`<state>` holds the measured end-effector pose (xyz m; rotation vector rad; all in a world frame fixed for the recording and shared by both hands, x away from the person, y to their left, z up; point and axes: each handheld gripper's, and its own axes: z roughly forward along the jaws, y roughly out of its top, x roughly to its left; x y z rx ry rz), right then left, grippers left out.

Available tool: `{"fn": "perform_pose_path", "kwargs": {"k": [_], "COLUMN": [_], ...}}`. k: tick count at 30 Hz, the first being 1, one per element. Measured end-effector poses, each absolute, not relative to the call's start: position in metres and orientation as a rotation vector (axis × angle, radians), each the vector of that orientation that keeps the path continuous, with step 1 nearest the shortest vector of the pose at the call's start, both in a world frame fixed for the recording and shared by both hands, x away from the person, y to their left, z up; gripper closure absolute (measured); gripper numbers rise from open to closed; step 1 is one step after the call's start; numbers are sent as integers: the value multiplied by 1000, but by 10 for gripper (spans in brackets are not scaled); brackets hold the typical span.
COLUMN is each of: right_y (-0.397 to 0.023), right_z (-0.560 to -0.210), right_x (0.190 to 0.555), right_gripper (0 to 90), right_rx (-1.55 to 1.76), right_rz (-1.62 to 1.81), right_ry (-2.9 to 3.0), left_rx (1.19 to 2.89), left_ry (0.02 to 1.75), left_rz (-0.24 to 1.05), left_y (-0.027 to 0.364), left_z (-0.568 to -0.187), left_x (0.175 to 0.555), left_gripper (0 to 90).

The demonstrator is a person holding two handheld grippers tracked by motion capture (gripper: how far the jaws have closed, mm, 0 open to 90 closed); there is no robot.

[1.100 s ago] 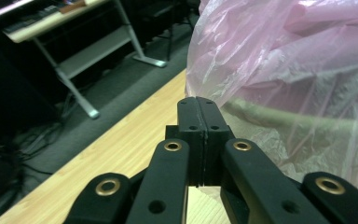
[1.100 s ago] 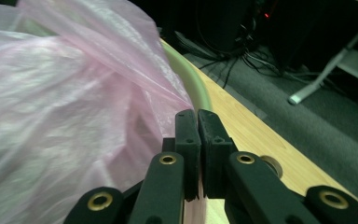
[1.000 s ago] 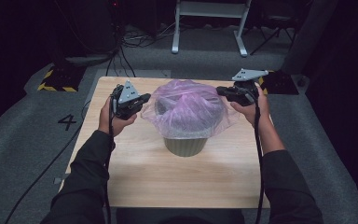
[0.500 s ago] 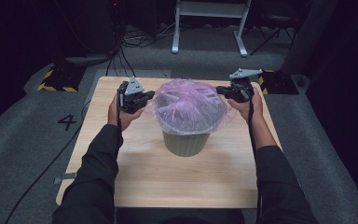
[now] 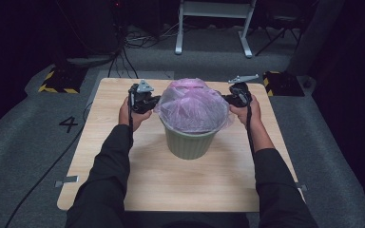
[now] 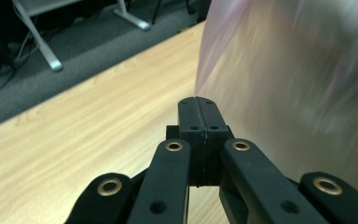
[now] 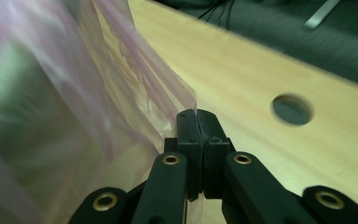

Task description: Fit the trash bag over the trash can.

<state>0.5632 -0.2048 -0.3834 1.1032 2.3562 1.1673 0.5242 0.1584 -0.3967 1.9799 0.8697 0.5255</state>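
Observation:
A pale green bin (image 5: 189, 142) stands in the middle of the wooden table (image 5: 171, 180). A thin pink plastic bag (image 5: 190, 107) billows over its mouth and drapes past the rim. My left gripper (image 5: 153, 101) is shut on the bag's left edge, and in the left gripper view the film (image 6: 289, 88) runs into the closed jaws of the left gripper (image 6: 197, 99). My right gripper (image 5: 227, 99) is shut on the bag's right edge; in the right gripper view the right gripper (image 7: 196, 112) pinches the film (image 7: 130, 79) between its pressed pads.
Grey carpet surrounds the table, with a painted 4 (image 5: 69, 124) at the left. A white metal frame (image 5: 214, 23) and cables lie beyond the far edge. A round hole (image 7: 292, 109) pierces the tabletop near my right gripper. Yellow-black striped blocks (image 5: 57, 80) sit at the far corners.
Both hands have come down and towards the bin's sides, pulling the bag lower over the rim. The bag looks flatter and more stretched than before.

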Motion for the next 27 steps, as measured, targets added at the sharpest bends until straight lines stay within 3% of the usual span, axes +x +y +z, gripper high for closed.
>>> {"fn": "perform_pose_path", "kwargs": {"k": [12, 15, 16, 18, 23, 27], "right_y": [-220, -222, -224, -228, -233, -236], "right_z": [-408, -403, -400, -393, -377, -372], "right_x": [558, 553, 552, 548, 539, 534], "right_gripper": [888, 880, 884, 889, 890, 886], "right_rx": [1163, 1134, 1125, 1116, 1057, 1045], "right_rz": [1203, 1204, 1217, 1236, 1220, 1215], "right_ry": [2397, 2365, 2348, 2327, 2320, 2319], "left_rx": [1999, 1925, 1904, 1860, 1806, 1827], "left_ry": [876, 861, 862, 833, 727, 633], "left_rz": [473, 505, 537, 592, 652, 660], "left_y": [176, 184, 187, 193, 200, 199], "left_z": [-416, -408, -402, -390, -364, -358], "left_x": [517, 507, 503, 492, 464, 444], "left_gripper": [900, 890, 708, 488, 314, 253]}}
